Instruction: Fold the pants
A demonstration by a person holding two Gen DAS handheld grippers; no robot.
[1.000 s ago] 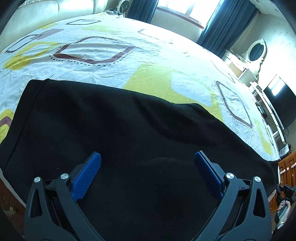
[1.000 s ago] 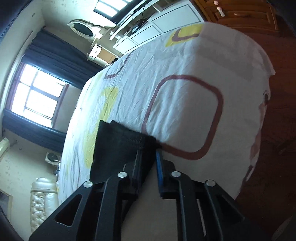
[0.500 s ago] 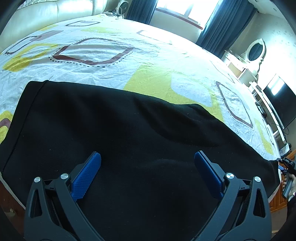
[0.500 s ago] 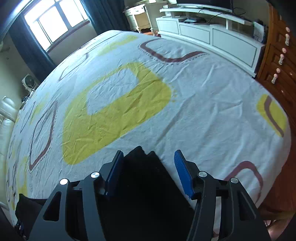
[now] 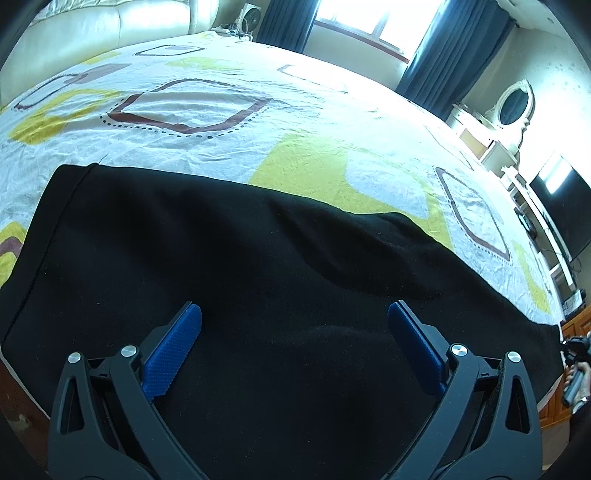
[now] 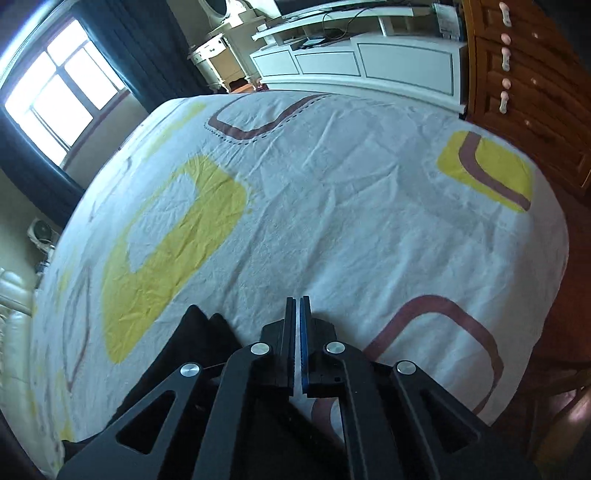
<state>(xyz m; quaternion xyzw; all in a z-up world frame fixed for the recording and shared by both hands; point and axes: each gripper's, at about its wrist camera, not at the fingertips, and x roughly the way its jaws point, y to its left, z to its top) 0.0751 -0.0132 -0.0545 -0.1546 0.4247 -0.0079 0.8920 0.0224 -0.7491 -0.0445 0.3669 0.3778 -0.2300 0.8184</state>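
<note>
Black pants (image 5: 229, 266) lie spread flat across the near side of the bed, reaching from the left edge to the far right in the left wrist view. My left gripper (image 5: 294, 321) hovers over them, wide open and empty. In the right wrist view the end of the pants (image 6: 195, 339) shows as a black corner at the lower left. My right gripper (image 6: 299, 306) is shut with nothing between its pads, just right of that corner, over the sheet.
The bed sheet (image 6: 332, 206) is white with yellow and brown shapes. A white TV cabinet (image 6: 362, 62) and a wooden dresser (image 6: 528, 85) stand beyond the bed's foot. A cream sofa (image 5: 92, 29) sits behind the bed. A person's hand (image 5: 576, 373) is at the right edge.
My right gripper let go of the pants end, opened, then shut empty and swung to face across the bed. My left gripper stayed open over the pants.
</note>
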